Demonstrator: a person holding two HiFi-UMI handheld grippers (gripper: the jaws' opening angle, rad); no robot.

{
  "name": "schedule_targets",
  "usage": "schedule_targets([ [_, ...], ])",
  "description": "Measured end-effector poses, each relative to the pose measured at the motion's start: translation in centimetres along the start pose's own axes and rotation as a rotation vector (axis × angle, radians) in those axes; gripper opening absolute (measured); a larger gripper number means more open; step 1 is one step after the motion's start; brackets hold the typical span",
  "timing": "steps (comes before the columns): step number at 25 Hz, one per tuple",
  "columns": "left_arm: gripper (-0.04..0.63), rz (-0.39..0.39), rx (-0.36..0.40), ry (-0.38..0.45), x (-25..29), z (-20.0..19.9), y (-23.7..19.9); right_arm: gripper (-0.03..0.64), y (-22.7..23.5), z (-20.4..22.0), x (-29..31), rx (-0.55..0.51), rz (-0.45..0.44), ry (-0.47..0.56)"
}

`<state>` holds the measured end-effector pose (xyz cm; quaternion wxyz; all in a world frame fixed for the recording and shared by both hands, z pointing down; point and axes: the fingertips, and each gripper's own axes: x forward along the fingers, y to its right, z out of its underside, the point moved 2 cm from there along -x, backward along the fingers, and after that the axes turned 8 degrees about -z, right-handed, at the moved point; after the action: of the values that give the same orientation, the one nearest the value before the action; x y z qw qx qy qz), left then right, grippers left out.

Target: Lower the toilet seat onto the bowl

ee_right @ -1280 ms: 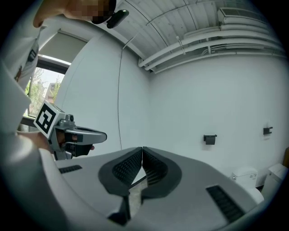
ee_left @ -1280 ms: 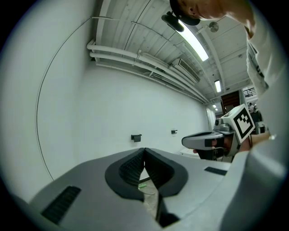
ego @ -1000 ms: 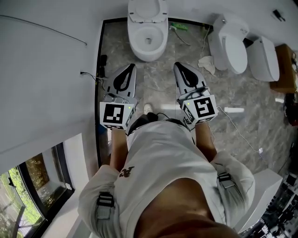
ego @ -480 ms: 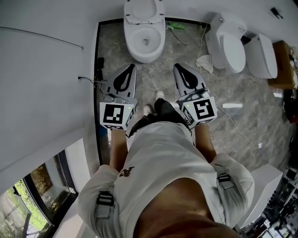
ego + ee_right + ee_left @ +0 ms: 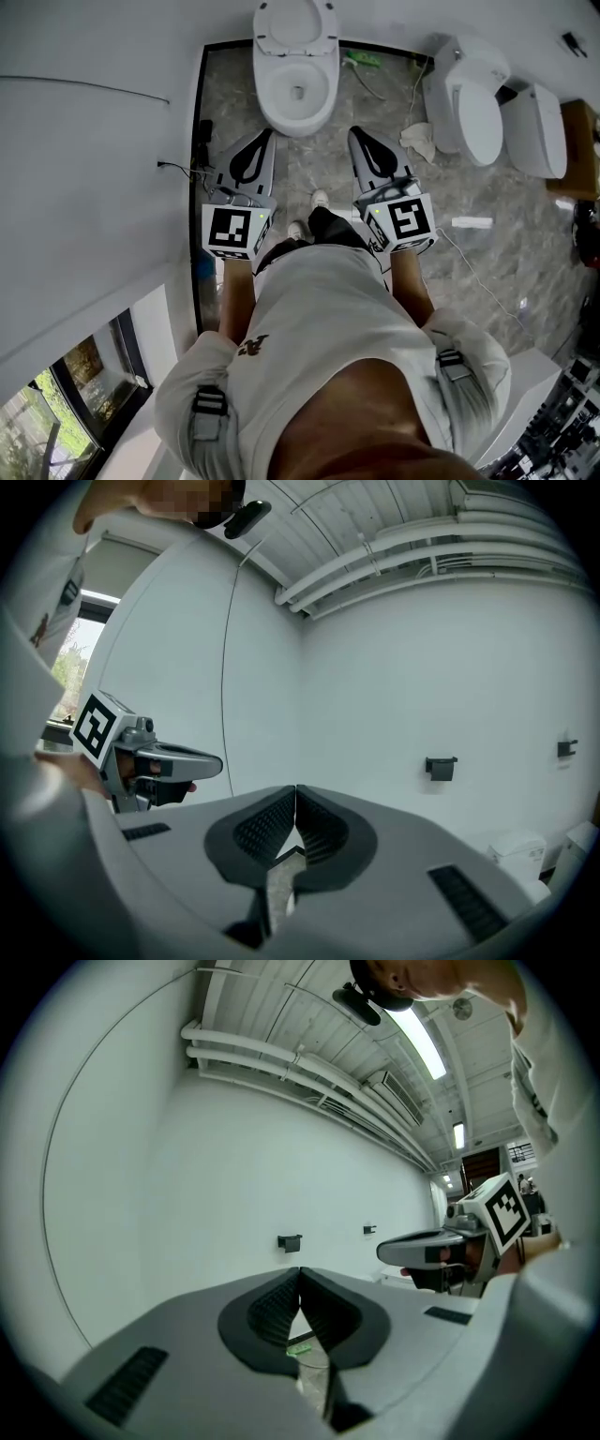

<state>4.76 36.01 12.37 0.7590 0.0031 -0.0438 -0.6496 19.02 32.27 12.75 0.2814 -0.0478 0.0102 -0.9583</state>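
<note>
You hold your left gripper (image 5: 265, 134) and right gripper (image 5: 357, 132) side by side at mid-frame in the head view, the fingers of each closed on nothing, while the toilet seat (image 5: 266, 28) stands raised at top centre above the open bowl (image 5: 269, 94), clear of both grippers.

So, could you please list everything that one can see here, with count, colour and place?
toilet: one, white, ahead on the floor; seat raised
other toilets: two, white, at the right
rag: one, whitish, floor beside those toilets
green object: one, floor right of the front toilet
wall brackets: two, black, white wall
floor: grey, marbled
shoes: two, white, below
left hand-held gripper, right hand-held gripper: grey, both shut, empty
</note>
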Motion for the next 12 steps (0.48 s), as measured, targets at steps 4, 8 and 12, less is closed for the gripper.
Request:
schedule_targets([
  [4, 0.024, -0.015, 0.010, -0.001, 3.7, -0.6, -0.1, 0.021, 3.7, -0.3, 1.9, 0.002, -0.020, 0.007],
  [8, 0.023, -0.039, 0.018, 0.001, 7.0, -1.0, 0.0, 0.021, 7.0, -0.3, 3.5, 0.006, -0.045, 0.012],
  [12, 0.023, -0.072, 0.020, 0.000, 9.0, -1.5, -0.2, 0.021, 9.2, -0.4, 4.7, 0.008, -0.072, 0.016],
])
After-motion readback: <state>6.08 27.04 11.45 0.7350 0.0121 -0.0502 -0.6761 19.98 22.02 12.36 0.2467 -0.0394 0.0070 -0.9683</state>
